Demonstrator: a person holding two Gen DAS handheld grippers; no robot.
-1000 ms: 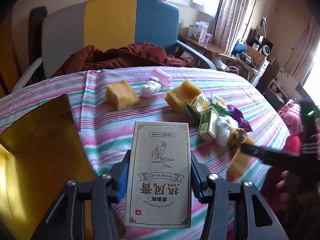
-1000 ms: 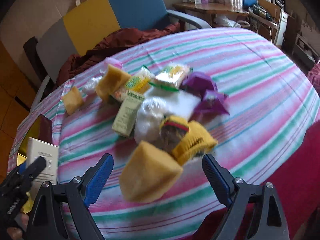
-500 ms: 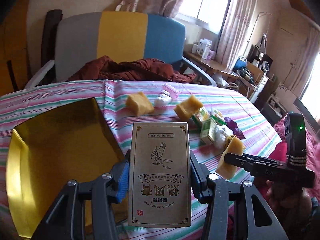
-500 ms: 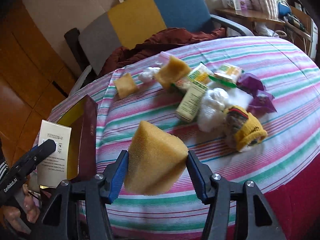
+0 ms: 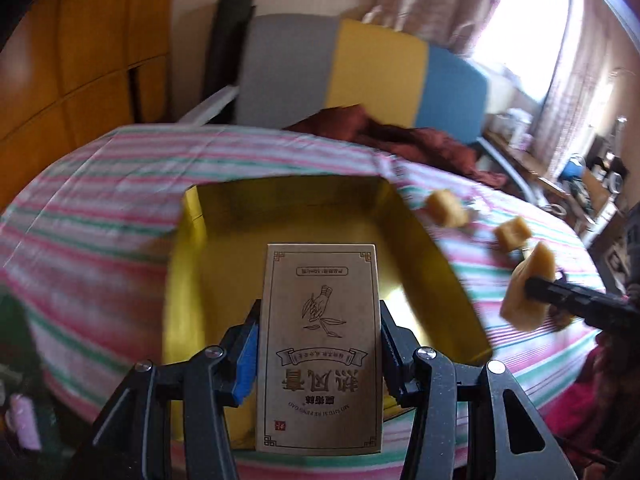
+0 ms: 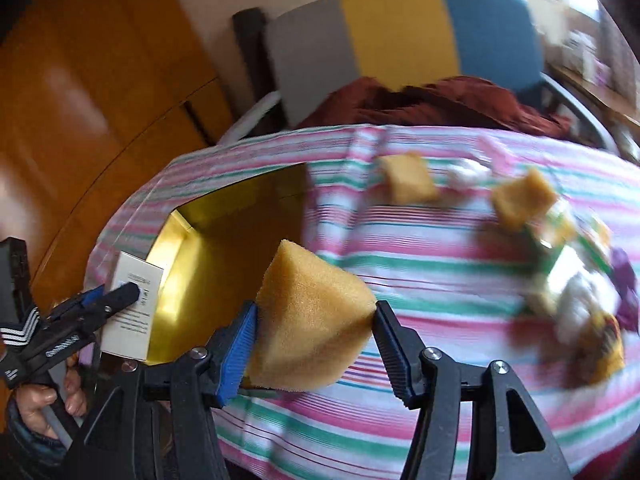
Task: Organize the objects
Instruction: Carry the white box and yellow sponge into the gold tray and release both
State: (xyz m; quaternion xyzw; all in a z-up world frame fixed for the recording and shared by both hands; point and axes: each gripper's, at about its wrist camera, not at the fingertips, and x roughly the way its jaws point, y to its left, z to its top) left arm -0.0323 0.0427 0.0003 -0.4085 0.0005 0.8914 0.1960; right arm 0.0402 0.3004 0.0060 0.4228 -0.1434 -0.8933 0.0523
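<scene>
The left gripper (image 5: pixel 318 354), clamped on the carton (image 5: pixel 320 352), now hangs over the gold box (image 5: pixel 188 280); the right gripper (image 6: pixel 314 336), earlier open, grips the sponge (image 6: pixel 312 316).

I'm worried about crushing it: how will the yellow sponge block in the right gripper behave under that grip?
The sponge block has a porous foam surface, so it probably squashes and springs back. The right gripper pinches it at two edges, so it may pivot. It is likely very light.

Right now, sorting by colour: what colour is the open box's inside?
Shiny gold-yellow inside the open box; clearest from the left wrist.
</scene>
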